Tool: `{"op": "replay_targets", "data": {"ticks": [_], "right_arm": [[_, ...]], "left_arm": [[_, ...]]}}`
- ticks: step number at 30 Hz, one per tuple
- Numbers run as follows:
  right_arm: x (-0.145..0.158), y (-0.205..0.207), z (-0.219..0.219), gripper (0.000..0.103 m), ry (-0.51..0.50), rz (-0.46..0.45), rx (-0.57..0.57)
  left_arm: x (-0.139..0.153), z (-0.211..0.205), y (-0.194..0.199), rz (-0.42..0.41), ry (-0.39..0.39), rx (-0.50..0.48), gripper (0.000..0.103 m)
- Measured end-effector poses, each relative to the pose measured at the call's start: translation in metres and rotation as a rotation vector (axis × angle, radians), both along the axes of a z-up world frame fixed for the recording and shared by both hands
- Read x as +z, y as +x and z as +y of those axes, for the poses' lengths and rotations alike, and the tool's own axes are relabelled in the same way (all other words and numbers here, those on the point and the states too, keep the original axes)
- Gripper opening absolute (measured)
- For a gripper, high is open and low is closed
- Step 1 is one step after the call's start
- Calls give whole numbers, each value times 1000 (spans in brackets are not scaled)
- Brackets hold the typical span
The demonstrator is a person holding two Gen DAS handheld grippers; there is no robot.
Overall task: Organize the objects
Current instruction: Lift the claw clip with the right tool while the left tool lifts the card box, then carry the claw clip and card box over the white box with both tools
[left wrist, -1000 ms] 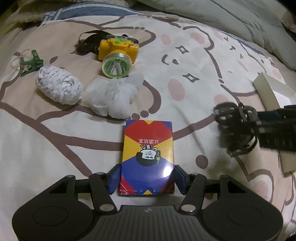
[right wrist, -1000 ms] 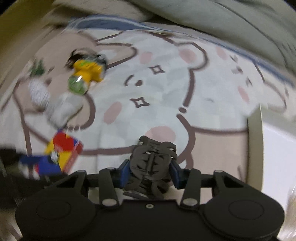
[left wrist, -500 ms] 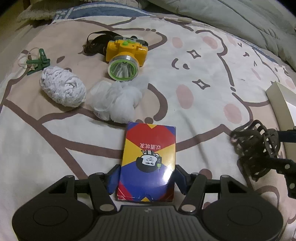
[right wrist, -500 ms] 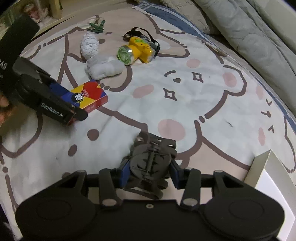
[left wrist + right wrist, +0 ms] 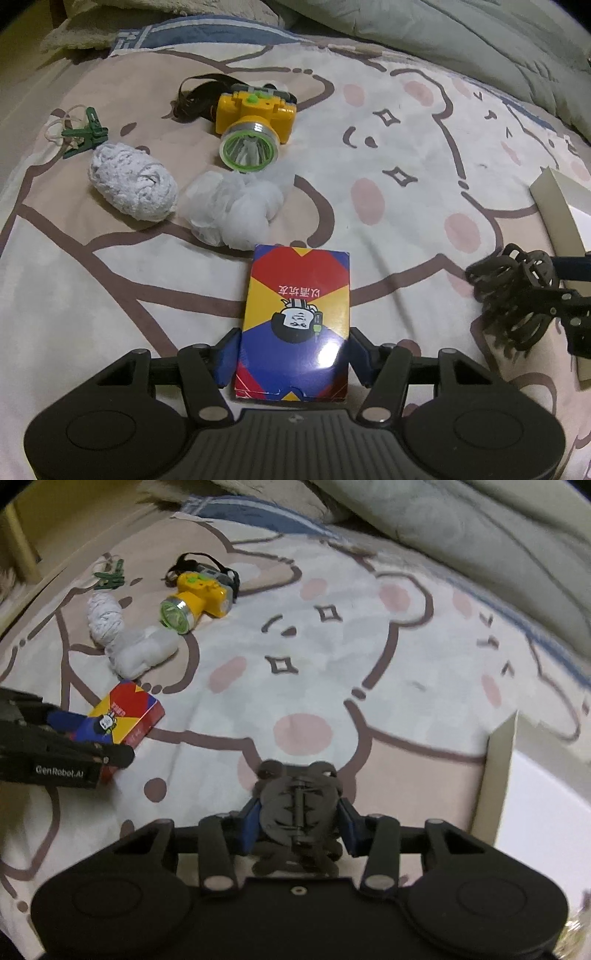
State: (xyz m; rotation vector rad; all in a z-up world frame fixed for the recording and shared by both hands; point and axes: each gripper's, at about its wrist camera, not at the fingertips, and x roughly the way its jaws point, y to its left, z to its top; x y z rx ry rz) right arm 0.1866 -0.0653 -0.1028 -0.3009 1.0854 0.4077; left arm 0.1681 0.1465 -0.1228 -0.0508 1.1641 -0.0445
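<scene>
Pinching card box [image 5: 295,317], left fingers [image 5: 227,354]; right fingers [image 5: 251,823] pinching hair claw [image 5: 299,805] beside tray edge [image 5: 498,775].

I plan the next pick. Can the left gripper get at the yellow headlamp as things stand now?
Probably not yet. The left gripper is shut on the card box, so its jaws are occupied. The path to the yellow headlamp is also partly blocked by the white mesh ball.

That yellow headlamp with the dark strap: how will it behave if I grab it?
The yellow plastic headlamp looks rigid, so its boxy body should take a squeeze. Its round green-rimmed lens end may slip or roll between the tongs. The loose dark strap behind it will probably dangle and drag.
</scene>
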Motion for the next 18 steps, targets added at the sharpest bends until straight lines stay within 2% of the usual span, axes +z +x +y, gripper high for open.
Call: {"op": "replay_targets", "data": {"ticks": [7, 18], "right_arm": [[30, 5, -9, 45, 37, -99, -25], [70, 13, -22, 45, 155, -248, -86]], "left_arm": [[22, 3, 0, -57, -28, 42, 60], [63, -5, 9, -164, -74, 98, 60]]}}
